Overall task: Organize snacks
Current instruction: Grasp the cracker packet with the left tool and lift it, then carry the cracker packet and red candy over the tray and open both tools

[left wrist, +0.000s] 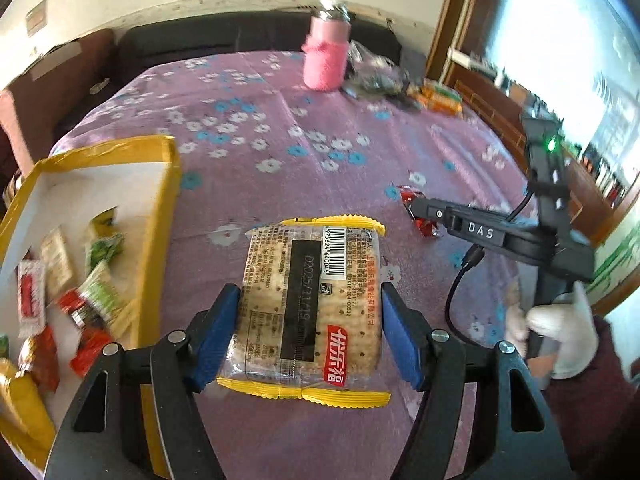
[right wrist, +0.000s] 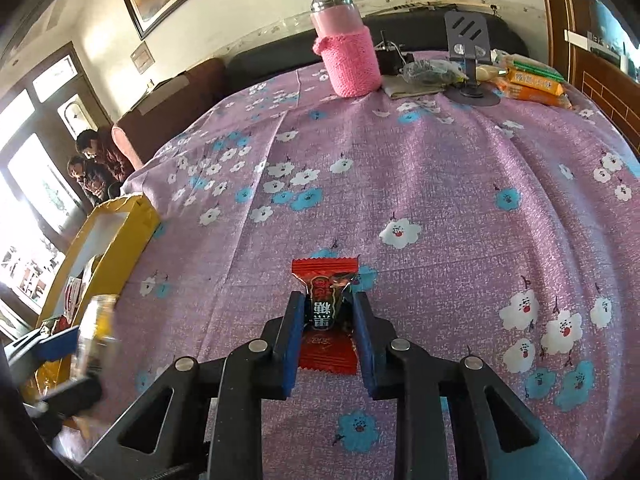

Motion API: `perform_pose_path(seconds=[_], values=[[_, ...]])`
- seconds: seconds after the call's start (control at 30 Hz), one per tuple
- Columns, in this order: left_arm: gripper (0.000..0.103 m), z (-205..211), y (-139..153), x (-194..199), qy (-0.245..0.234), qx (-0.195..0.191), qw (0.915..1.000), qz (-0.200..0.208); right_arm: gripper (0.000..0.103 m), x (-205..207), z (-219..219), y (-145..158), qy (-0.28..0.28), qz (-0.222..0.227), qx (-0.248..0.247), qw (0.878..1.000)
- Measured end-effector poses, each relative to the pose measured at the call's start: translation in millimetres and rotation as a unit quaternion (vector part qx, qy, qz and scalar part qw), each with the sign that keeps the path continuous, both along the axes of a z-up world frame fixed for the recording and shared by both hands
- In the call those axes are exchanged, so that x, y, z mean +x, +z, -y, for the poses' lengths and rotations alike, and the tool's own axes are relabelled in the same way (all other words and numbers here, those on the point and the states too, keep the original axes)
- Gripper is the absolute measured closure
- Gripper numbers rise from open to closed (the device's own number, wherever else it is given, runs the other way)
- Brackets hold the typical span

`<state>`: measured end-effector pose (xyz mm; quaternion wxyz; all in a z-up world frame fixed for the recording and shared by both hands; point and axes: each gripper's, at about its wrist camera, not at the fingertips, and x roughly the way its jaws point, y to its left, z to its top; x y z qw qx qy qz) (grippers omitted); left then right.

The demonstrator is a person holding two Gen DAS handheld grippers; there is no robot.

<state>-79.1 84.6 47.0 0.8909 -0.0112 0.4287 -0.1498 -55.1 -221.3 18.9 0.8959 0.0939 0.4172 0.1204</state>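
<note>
Purple flowered cloth covers the table [right wrist: 440, 184]. Left hand-held gripper [left wrist: 311, 332] clamps a clear cracker packet with yellow ends [left wrist: 310, 308], beside the yellow-rimmed cardboard box [left wrist: 160, 208]; carry it level. Right hand-held gripper [right wrist: 328, 340], narrowly parted, pinches a red wrapped candy [right wrist: 326, 304] resting on the cloth.

Cracker packet [left wrist: 310, 312], near centre of the left wrist view: barcode number 6975624640045 on a white label at its far right corner; "D2025/11/1S" printed along a black strip; red tag near the bottom with the brand 优乐福.

Right gripper [left wrist: 476, 232], right of the packet: white letters "DAS" on its black body.

Red candy [right wrist: 326, 312], right wrist view: character 糖 readable on the dark band. Other print too small.
</note>
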Motion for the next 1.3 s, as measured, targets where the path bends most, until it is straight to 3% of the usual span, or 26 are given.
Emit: perform_pose_path(seconds=[0.37, 0.77, 0.97, 1.3], values=[[0.034, -90, 26, -31, 0.094, -0.027, 0.9944, 0.039, 0.078, -20, -27, 35, 0.025, 0.029, 0.012, 0.999], [0.034, -170, 36, -31, 0.172, -0.039, 0.9826, 0.057, 0.078, -45, -142, 93, 0.145, 0.059, 0.017, 0.987], [0.034, -204, 40, -8, 0.193, -0.015, 0.9799, 0.049, 0.078, -45, -197, 92, 0.194, 0.035, 0.036, 0.98], [0.034, -225, 14, 39, 0.207, 0.002, 0.9783, 0.001, 0.079, -41, -273, 56, 0.24, -0.003, 0.003, 0.971]])
